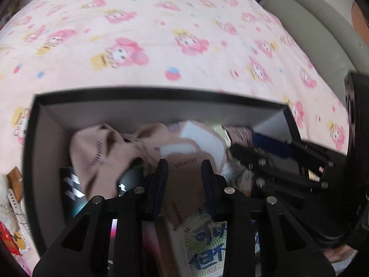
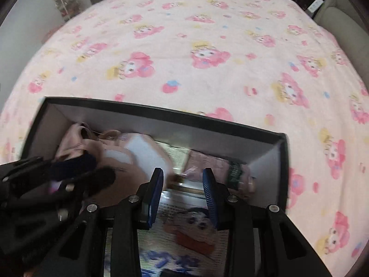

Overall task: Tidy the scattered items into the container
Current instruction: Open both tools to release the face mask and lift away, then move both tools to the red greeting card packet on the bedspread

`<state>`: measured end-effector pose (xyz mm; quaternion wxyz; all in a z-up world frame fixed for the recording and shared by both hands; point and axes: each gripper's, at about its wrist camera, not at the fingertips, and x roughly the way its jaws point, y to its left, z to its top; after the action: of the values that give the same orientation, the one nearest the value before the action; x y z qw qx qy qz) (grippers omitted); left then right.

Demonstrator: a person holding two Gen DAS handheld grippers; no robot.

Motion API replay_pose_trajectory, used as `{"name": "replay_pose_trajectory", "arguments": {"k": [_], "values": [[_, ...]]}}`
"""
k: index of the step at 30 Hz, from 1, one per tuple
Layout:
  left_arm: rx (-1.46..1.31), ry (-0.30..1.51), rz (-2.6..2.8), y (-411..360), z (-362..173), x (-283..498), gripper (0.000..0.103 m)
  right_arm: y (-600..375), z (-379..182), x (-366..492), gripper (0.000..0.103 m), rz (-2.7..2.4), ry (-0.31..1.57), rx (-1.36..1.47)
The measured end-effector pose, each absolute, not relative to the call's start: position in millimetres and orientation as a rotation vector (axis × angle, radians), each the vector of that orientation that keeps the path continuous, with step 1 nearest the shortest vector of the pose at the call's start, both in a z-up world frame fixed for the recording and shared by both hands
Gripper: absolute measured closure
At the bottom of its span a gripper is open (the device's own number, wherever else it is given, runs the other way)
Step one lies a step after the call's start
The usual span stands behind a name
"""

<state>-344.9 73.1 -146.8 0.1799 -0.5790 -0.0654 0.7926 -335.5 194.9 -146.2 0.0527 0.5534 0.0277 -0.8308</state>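
Both my tools hang over the open box (image 1: pixel 49 138), which sits on the bed's pink cartoon blanket (image 1: pixel 161 34).

Risks, as I judge them:
- My left tool (image 1: pixel 184 168) and right tool (image 2: pixel 183 175) point steeply down into the same box, close together; the right one's fingers reach in just beside the left one's. Any careless sideways shift could knock them against each other or catch the box wall and drag it across the soft blanket.
- The pink cloth (image 1: pixel 103 152) lies heaped and loose on top. A fingertip withdrawing through it could snag a fold and pull it back out over the rim.
- A few small items remain outside the box at its left side (image 1: pixel 13 184) (too blurred to name). Reaching for them across the box risks tipping its near wall.

Tool state: left tool stands with its fingers a little apart, above the cloth, and I see nothing pressed between them. Right tool likewise has its fingers apart, a clear gap showing, clamped on nothing.

Container contents: the box, dark outside and pale inside, holds the pink cloth with a white patch at the left and middle, a printed booklet with a cartoon face (image 2: pixel 196 221) lying flat at the near side, and a small dark-green packet (image 2: pixel 234 175) toward the right wall. The box looks fairly full.
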Motion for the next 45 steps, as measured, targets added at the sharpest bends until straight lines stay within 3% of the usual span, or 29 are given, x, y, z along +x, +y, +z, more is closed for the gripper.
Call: {"name": "replay_pose_trajectory", "arguments": {"k": [5,6,12,15,20,22,27,34,36,38,45], "values": [[-1.74,-0.131,2.22,79,-166,-357,0.073,198,-156,-338,0.072,-2.495,0.057,1.719],[-1.748,-0.137,2.218,77,-167,-358,0.069,198,-156,-339,0.072,-2.502,0.054,1.714],[-1.818,-0.346,2.142,57,-177,-372,0.069,192,-161,-340,0.071,-2.483,0.092,1.723],[-1.815,-0.364,2.148,57,-178,-375,0.069,187,-161,-339,0.069,-2.459,0.165,1.726],[-1.764,-0.418,2.178,52,-170,-375,0.068,190,-158,-342,0.064,-2.462,0.117,1.711],[-1.718,-0.377,2.226,53,-161,-372,0.064,195,-154,-343,0.064,-2.463,0.052,1.705],[-1.541,-0.249,2.347,57,-121,-349,0.036,207,-132,-336,0.063,-2.525,-0.042,1.648],[-1.319,-0.184,2.542,47,-70,-298,0.014,225,-100,-301,0.052,-2.621,-0.134,1.591],[-1.281,-0.192,2.573,40,-57,-282,0.005,226,-90,-290,0.044,-2.682,-0.125,1.57],[-1.264,-0.177,2.595,40,-50,-268,0.005,228,-78,-273,0.039,-2.739,-0.149,1.536],[-1.178,-0.159,2.66,23,-11,-219,0.004,224,-41,-212,0.037,-2.846,-0.218,1.406]]}}
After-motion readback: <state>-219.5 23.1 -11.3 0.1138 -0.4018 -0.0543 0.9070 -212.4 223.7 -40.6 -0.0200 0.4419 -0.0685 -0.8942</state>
